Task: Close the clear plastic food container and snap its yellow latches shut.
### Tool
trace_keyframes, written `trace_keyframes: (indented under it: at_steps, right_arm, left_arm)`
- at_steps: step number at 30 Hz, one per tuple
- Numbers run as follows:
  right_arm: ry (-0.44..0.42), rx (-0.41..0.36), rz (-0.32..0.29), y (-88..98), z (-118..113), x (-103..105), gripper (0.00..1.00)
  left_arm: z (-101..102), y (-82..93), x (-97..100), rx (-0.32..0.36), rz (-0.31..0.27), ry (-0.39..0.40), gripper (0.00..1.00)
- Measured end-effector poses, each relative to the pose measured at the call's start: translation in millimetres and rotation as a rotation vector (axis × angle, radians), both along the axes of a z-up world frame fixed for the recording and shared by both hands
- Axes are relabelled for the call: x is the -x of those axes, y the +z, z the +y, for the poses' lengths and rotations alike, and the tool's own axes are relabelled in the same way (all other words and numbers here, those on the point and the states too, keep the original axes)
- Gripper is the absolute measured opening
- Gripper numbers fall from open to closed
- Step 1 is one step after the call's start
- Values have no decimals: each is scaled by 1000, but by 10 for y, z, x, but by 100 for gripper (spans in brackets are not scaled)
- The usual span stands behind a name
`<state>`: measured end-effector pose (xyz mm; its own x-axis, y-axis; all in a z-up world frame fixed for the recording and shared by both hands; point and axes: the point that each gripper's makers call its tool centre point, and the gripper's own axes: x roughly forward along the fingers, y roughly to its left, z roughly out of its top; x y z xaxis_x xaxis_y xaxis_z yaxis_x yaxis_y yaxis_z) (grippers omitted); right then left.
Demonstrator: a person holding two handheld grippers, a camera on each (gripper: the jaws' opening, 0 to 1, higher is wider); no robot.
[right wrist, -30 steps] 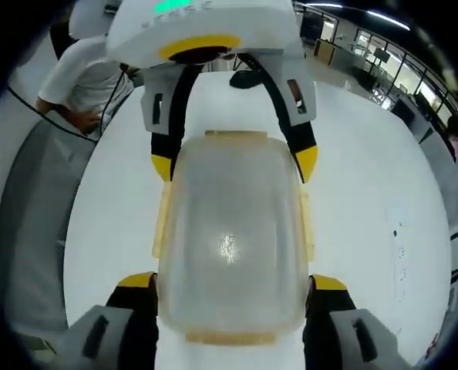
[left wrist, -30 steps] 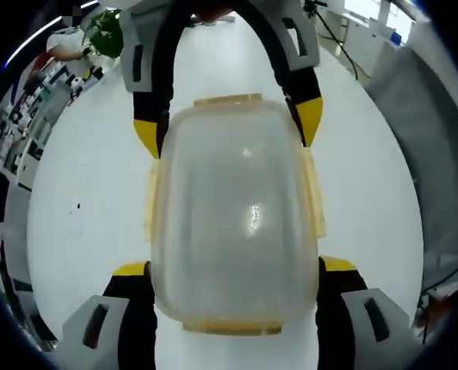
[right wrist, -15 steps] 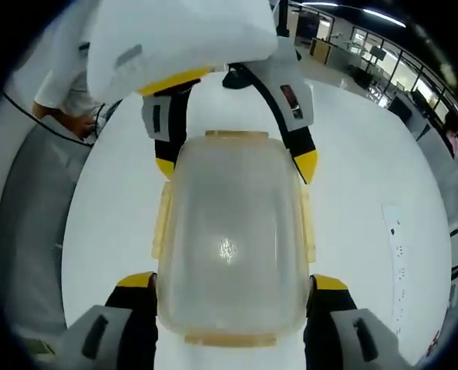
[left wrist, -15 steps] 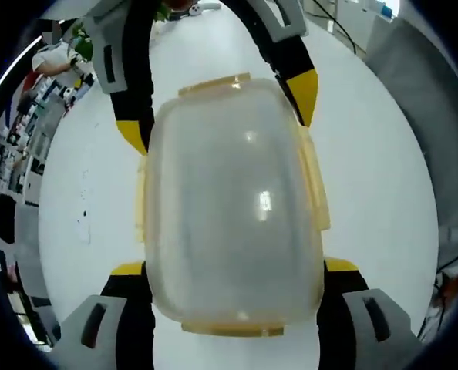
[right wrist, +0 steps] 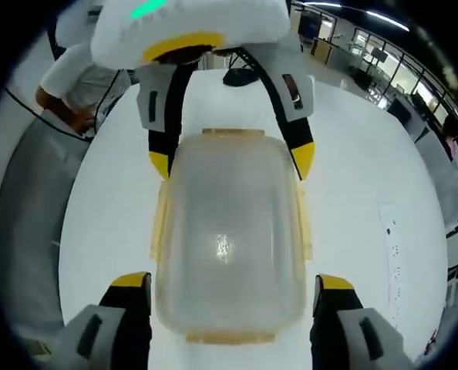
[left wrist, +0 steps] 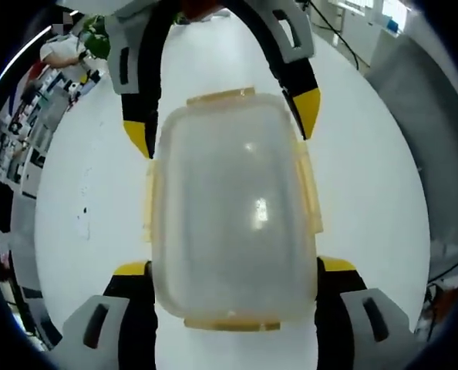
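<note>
The clear plastic food container (left wrist: 233,216) sits lid-on on the white table (left wrist: 82,193), with pale yellow latch tabs (left wrist: 312,196) along its edges. My left gripper (left wrist: 234,267) is shut on its near end, both yellow-tipped jaws touching the walls. My right gripper (left wrist: 223,125) comes in from the far end, one tip beside each far corner. In the right gripper view the container (right wrist: 225,239) lies between my right gripper's (right wrist: 232,280) jaws, which stand a little off its sides, and the left gripper (right wrist: 230,160) flanks the far end. I cannot tell whether the latches are snapped.
The white table (right wrist: 368,200) stretches out on both sides of the container. A person in a white shirt (right wrist: 79,81) stands at its far left edge. A small dark object (right wrist: 240,77) lies behind the left gripper. A green plant (left wrist: 102,35) is far off.
The right gripper's jaws have spread slightly away from the container's sides. The left gripper view has tilted back level; the container stays between both grippers.
</note>
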<state>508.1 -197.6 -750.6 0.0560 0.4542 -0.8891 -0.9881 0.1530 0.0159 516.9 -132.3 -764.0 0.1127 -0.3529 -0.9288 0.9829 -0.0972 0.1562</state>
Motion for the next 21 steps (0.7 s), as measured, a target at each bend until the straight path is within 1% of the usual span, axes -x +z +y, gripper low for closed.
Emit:
trace_keyframes:
  at_steps: [1, 2, 3, 4, 5, 6, 7, 10, 13, 16, 19, 20, 21]
  right_arm:
    - [-8, -10, 4, 36, 2, -7, 90]
    - [18, 2, -10, 65, -31, -3, 92]
    - [26, 6, -20, 78, -39, -1, 94]
    - [32, 10, -31, 92, -49, -3, 96]
    - [31, 6, -33, 110, -49, 7, 97]
    - [27, -1, -34, 133, -46, 15, 99]
    - [17, -1, -30, 148, -52, 28, 99]
    - [9, 1, -47, 214, -57, 50, 99]
    - [0, -16, -65, 300, -33, 86, 99]
    - [-6, -41, -72, 376, -2, 159, 99]
    - [10, -57, -91, 451, 7, 292, 97]
    - [10, -59, -99, 469, 1, 314, 97]
    - [3, -70, -104, 499, -4, 345, 98]
  left_arm:
    - [-50, 54, -28, 40, -10, 35, 86]
    - [-66, 84, -56, 56, -20, 54, 91]
    - [-72, 108, -78, 62, -28, 65, 98]
    - [-73, 137, -81, 66, -25, 75, 99]
    - [-74, 160, -69, 69, -18, 74, 99]
    - [-89, 202, -68, 82, -25, 80, 99]
    - [-93, 231, -68, 87, -31, 83, 99]
    - [-93, 323, -32, 110, -28, 111, 99]
    - [-59, 394, 8, 125, -39, 140, 99]
    - [-41, 471, 62, 172, -38, 197, 99]
    - [-22, 530, 155, 219, -27, 241, 99]
    - [-35, 558, 175, 251, -26, 262, 99]
    - [-48, 604, 204, 303, -20, 297, 99]
